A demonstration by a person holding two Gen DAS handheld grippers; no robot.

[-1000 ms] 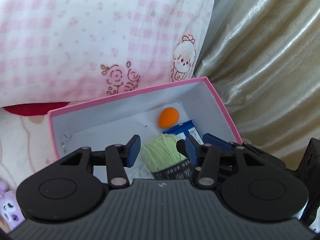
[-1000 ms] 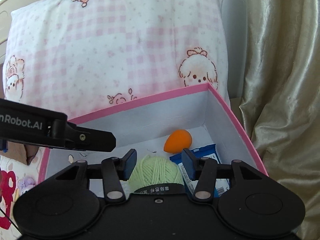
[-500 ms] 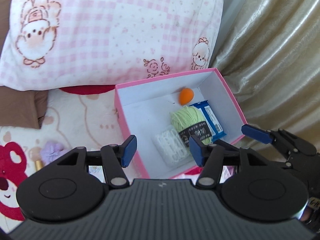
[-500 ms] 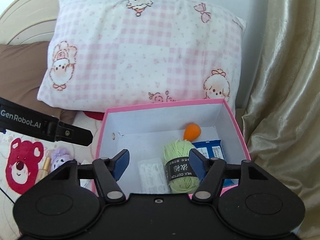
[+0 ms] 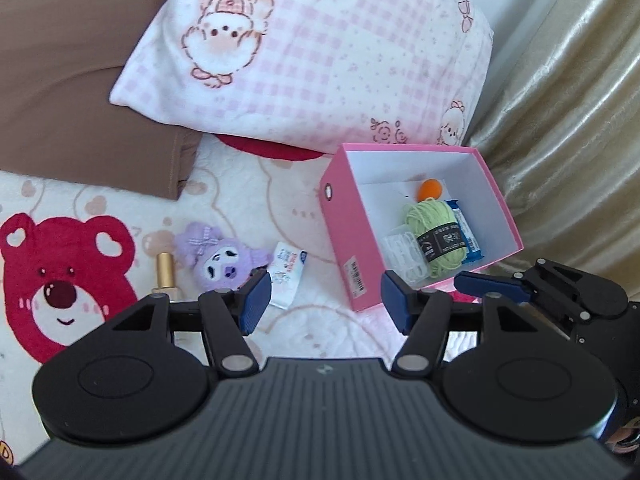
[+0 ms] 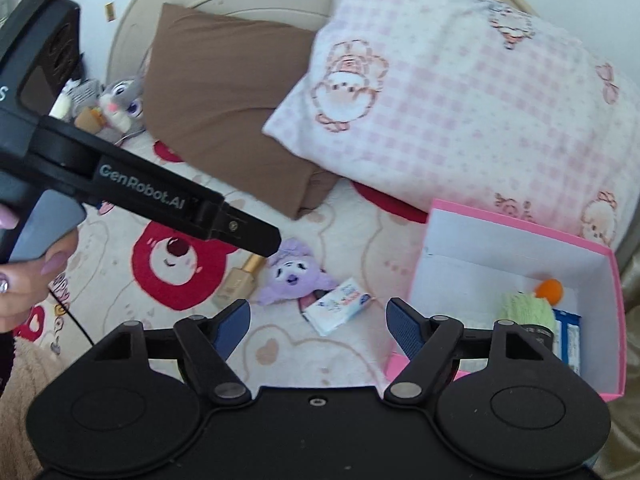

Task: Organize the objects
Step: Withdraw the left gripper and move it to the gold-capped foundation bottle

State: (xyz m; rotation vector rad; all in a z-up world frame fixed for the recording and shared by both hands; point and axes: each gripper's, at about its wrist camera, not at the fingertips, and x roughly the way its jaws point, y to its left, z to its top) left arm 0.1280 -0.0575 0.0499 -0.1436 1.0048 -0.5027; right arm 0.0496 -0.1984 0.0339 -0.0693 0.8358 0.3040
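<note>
Bedspread (image 5: 304, 216) of cream plush with red bear prints carries an open pink cardboard box (image 5: 344, 236) with white interior, set against a pink-checked pillow (image 5: 320, 60). Inside the box lie a pale green yarn ball (image 5: 436, 236) with black band, a small orange egg-shaped sponge (image 5: 430, 189), a blue snack packet (image 5: 468, 232) and a clear plastic case (image 5: 404, 254). Left of the box, on the bedspread, rest a white tissue packet (image 6: 340, 306), a purple plush toy (image 6: 294, 276) and a gold lipstick tube (image 6: 240, 280). Left tongs (image 5: 322, 306) hover spread and empty over the bedspread; right tongs (image 6: 318, 326) likewise spread, empty, above the tissue packet.
</note>
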